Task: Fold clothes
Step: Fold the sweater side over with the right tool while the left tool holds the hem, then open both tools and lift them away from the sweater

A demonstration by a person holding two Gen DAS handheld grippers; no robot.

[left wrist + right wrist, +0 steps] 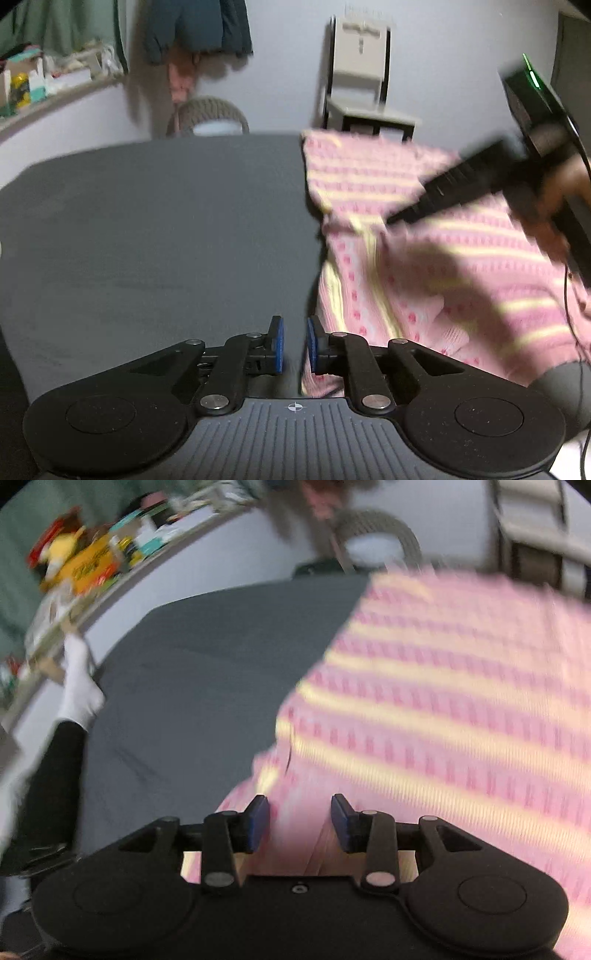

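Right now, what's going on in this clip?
A person holding a gripper in each hand is working on a pink and yellow striped knit garment lying on a dark grey table. The right gripper is open over the fabric, which sits between its blue pads without being clamped. The left gripper sits at the garment's edge with a narrow gap, holding nothing. The garment looks rumpled, not neatly folded; the frames are motion-blurred.

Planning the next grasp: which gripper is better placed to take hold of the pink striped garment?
Right. The right gripper is open directly over the pink striped garment, cloth showing between its fingers. The left gripper sits at the garment's edge, its narrow gap over bare grey table.
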